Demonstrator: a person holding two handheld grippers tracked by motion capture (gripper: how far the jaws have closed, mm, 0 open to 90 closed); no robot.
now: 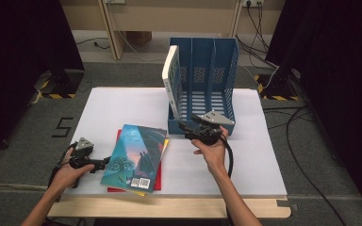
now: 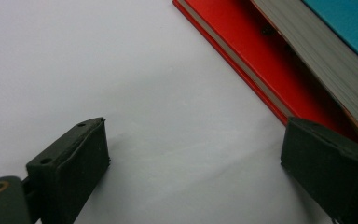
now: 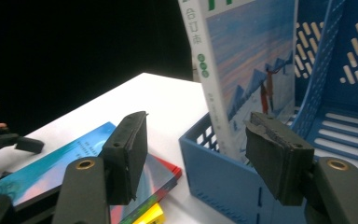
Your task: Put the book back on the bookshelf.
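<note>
1. Right gripper [image 1: 185, 127]: jaws released, nothing between the pads. They stand apart just in front of the blue file rack [image 1: 226, 84], at its near-left corner.
2. In the right gripper view, the white-spined book [image 3: 242, 70] stands in the rack's leftmost slot, straight ahead of and above the gap between the jaws, leaning slightly, with its spine towards the jaws. No pad touches it.
3. The rack's front wall [image 3: 223, 186] sits low between the jaws, closer to the right-hand pad.
4. Left gripper [image 1: 107, 162]: jaws released and wide, with bare white desk [image 2: 121, 84] between them.
5. In the left gripper view, the red book [image 2: 242, 37] runs diagonally ahead of the jaws; its near edge reaches the right-hand pad. Cannot tell whether they touch.
6. The book stack [image 1: 136, 157] lies flat on the desk, just beyond the left jaws' tips: the teal-cover book [image 1: 134, 155] on top, a yellow one [image 3: 144, 214] under it, and the red one at the bottom.
7. From the right jaws, the stack lies off to the left and below, well apart from the rack.
8. The two grippers are well apart, with the stack between them.
</note>
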